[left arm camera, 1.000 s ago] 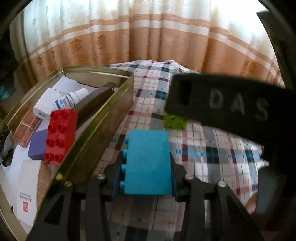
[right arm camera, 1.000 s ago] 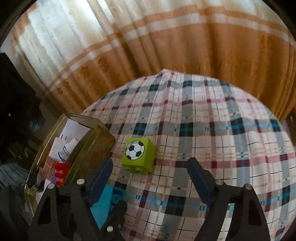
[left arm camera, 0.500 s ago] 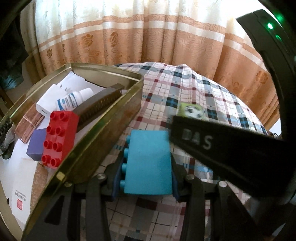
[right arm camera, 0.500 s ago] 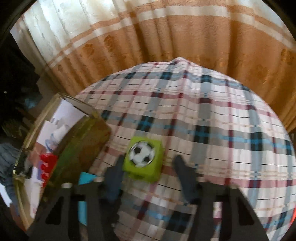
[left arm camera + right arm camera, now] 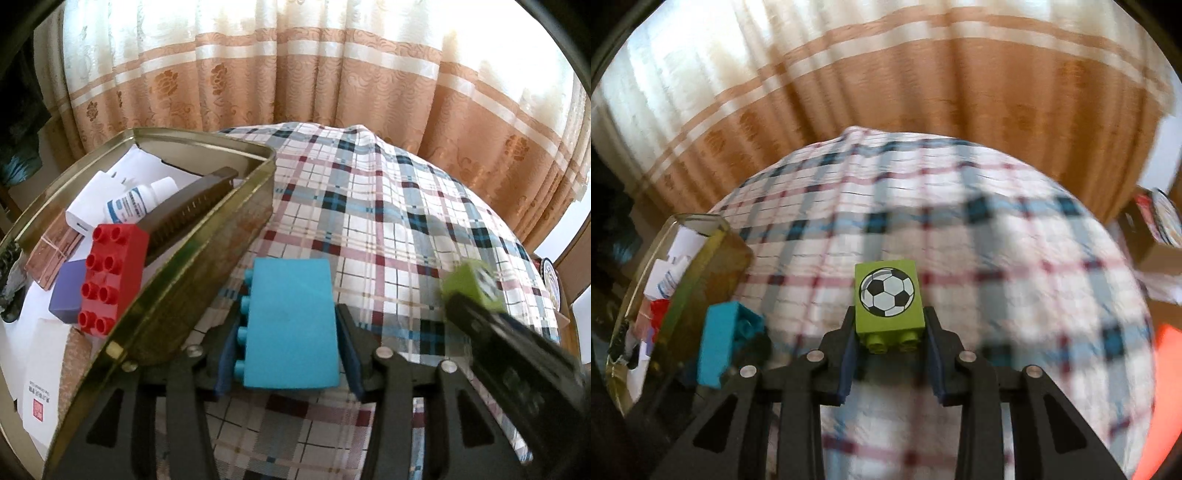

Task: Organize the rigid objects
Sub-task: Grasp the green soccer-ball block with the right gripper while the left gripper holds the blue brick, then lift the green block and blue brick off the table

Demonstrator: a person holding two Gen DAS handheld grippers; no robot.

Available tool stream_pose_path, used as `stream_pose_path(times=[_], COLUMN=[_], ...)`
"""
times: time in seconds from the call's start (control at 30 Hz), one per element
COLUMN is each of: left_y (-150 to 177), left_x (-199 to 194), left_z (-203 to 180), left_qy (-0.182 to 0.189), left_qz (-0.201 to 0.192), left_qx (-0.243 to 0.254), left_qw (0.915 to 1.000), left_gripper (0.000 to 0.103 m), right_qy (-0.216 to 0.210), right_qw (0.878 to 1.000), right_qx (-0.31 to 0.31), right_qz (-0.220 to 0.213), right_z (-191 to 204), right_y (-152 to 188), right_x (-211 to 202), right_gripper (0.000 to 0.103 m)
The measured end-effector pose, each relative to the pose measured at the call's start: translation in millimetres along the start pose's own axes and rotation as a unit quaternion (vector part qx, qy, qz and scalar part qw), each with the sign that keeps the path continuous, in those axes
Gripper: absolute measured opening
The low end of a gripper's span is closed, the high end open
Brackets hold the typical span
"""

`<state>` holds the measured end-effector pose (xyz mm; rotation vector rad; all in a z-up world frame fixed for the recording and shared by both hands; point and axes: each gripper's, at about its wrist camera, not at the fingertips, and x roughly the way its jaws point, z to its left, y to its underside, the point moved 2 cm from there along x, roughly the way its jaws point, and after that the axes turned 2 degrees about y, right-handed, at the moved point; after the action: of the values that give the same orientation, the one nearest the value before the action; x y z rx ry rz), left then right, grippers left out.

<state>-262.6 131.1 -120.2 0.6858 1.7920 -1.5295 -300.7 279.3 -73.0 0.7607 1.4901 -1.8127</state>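
Observation:
My left gripper (image 5: 286,332) is shut on a blue brick (image 5: 291,321) and holds it above the plaid cloth, just right of the gold tin (image 5: 207,254). The tin holds a red brick (image 5: 110,273), a purple block (image 5: 68,291), a white dropper bottle (image 5: 140,201), a dark comb-like bar (image 5: 188,210) and papers. My right gripper (image 5: 888,332) is shut on a green brick with a football picture (image 5: 888,301), lifted off the cloth. That green brick (image 5: 472,284) and the right gripper show at the right of the left wrist view. The blue brick (image 5: 718,341) and tin (image 5: 687,295) show at left in the right wrist view.
A table under a plaid cloth (image 5: 388,221) stands in front of orange and cream curtains (image 5: 295,74). A cardboard box (image 5: 1152,236) sits off the table's right side. An orange object (image 5: 1167,387) is at the right edge of the right wrist view.
My right gripper closed on the green football brick and lifted it off the cloth, moving right. My left gripper kept its hold on the blue brick beside the tin.

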Motion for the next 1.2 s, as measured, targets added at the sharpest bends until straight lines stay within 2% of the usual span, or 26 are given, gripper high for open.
stream_pose_path(times=[0.13,0.23,0.47,0.77,1.0,1.2], left_y=[3.7,7.5,22.6,25.7,26.8,44.2], left_x=[-2.2,-5.1,-18.8,-26.6,-29.0,-38.8], left_z=[-5.3,-7.5,-13.4,-4.3,-2.3,-11.6], left_qy=[0.005,0.02,0.051,0.077,0.081,0.088], left_qz=[0.002,0.004,0.006,0.024,0.025,0.032], left_qx=[0.024,0.04,0.087,0.091,0.086,0.119], left_qw=[0.9997,0.999,0.9949,0.9926,0.9927,0.9884], left_gripper=[0.049,0.049,0.042,0.042,0.042,0.042], right_qy=[0.042,0.057,0.086,0.09,0.089,0.085], right_qw=[0.998,0.995,0.99,0.988,0.988,0.988], right_qx=[0.045,0.075,0.094,0.098,0.104,0.108], right_qz=[-0.021,-0.043,-0.066,-0.072,-0.073,-0.072], right_z=[-19.2,-26.1,-22.3,-14.6,-14.9,-14.4], right_y=[21.7,36.2,54.3,67.7,68.5,68.6], right_x=[-21.7,-39.9,-59.2,-65.5,-64.8,-64.3], right_gripper=[0.036,0.035,0.035,0.035,0.035,0.036])
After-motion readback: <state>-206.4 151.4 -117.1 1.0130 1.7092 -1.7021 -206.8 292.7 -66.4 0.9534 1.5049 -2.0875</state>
